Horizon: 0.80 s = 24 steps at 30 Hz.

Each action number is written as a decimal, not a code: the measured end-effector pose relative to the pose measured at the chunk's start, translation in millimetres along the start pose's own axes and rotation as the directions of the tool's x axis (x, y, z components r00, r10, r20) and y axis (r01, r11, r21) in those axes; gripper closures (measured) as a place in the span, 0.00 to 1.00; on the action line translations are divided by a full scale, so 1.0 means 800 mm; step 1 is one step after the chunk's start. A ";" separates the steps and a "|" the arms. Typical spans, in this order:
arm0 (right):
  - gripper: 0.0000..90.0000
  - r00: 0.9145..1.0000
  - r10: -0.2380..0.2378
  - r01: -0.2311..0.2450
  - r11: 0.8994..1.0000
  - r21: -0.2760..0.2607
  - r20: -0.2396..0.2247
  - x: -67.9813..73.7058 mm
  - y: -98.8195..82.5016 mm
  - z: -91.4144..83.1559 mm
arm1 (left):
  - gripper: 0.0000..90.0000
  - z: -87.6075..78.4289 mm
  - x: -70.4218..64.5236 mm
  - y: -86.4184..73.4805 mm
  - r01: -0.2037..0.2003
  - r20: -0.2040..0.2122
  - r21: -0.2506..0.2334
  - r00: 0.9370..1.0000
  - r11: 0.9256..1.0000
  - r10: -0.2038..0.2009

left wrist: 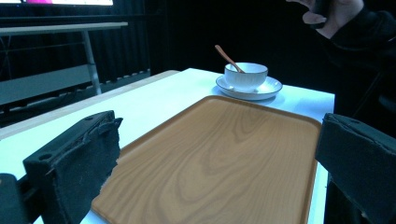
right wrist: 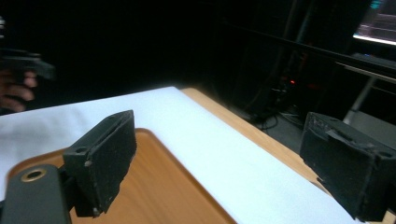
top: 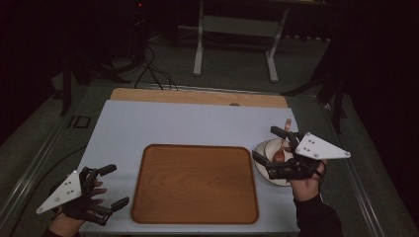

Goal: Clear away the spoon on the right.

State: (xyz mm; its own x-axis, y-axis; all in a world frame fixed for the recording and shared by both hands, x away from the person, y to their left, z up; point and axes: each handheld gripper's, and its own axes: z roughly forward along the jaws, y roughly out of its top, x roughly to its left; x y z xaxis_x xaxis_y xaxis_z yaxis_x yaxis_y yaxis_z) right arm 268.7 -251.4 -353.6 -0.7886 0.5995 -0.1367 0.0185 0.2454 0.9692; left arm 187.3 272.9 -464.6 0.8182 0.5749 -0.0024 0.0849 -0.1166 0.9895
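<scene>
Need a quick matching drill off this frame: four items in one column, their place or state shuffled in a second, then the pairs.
Items:
1. wooden tray
2. spoon
3. bowl
4. left claw

Place or state:
A. stands on the white saucer
B. open, holding nothing, at the near left corner of the table
C. lies bare at the middle of the table's near side
D. leans in the bowl, handle sticking up past the rim

Pairs: 1-C, 2-D, 3-A, 4-B
</scene>
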 end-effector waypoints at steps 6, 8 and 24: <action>0.12 0.997 0.032 -0.033 0.999 0.016 0.072 -0.026 -0.002 0.002 | 0.00 0.001 0.000 0.000 -0.003 -0.003 0.005 1.000 1.000 0.003; 0.12 0.993 0.046 -0.048 0.999 0.023 0.107 -0.034 -0.003 0.003 | 0.00 0.001 0.000 -0.001 -0.005 -0.003 0.010 1.000 1.000 0.005; 0.10 0.949 0.138 -0.153 0.988 0.033 0.283 -0.088 -0.014 0.010 | 0.00 0.002 -0.001 -0.001 -0.010 -0.001 0.013 1.000 1.000 0.010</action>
State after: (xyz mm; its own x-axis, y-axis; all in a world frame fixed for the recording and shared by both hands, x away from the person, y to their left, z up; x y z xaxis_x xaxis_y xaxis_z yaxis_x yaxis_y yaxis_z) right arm 328.9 -290.5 -356.6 -0.5717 0.8187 -0.0539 0.1592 0.1752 0.9716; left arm 187.9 271.3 -465.7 0.8184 0.5747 0.0081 0.0837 -0.1331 0.9876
